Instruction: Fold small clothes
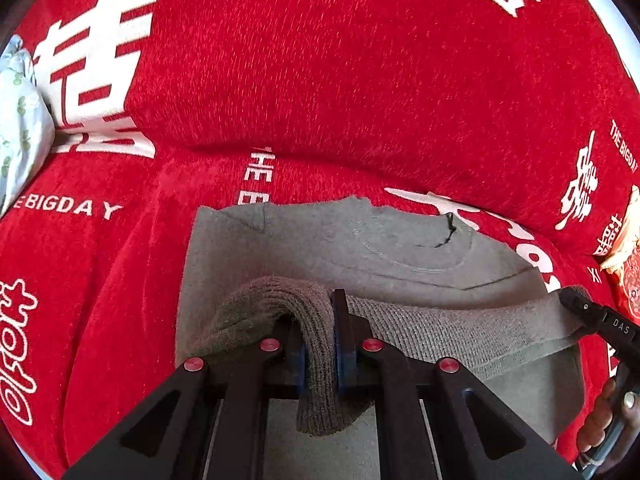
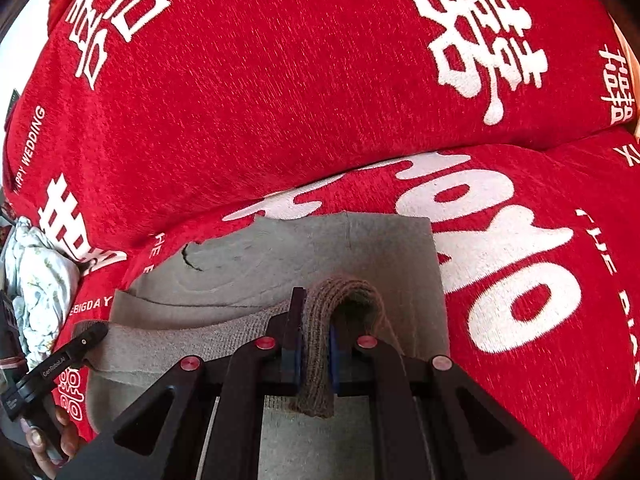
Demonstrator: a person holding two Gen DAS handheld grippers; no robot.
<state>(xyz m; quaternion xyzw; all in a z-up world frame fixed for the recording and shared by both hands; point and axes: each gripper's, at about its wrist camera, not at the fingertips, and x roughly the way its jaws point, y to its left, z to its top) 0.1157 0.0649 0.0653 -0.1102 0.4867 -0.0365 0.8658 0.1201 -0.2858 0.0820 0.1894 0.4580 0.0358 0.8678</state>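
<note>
A small grey knit top [image 1: 400, 248] lies flat on the red blanket, neckline at the far side. My left gripper [image 1: 320, 320] is shut on its ribbed hem [image 1: 312, 360], which loops up over the pads and hangs between the fingers. From there the hem stretches rightwards to my right gripper [image 1: 576, 300], which a hand [image 1: 604, 416] holds. In the right wrist view the right gripper [image 2: 318, 312] is shut on the other end of the same hem [image 2: 316, 360], lifted above the top [image 2: 360, 248]. The left gripper [image 2: 92, 332] shows at the left edge.
The red blanket [image 1: 320, 80] with white lettering covers the whole surface and bulges up into a thick roll behind the top. A pale floral cloth [image 1: 20, 120] lies bunched at the left edge. A red and cream item [image 1: 628, 272] sits at the right edge.
</note>
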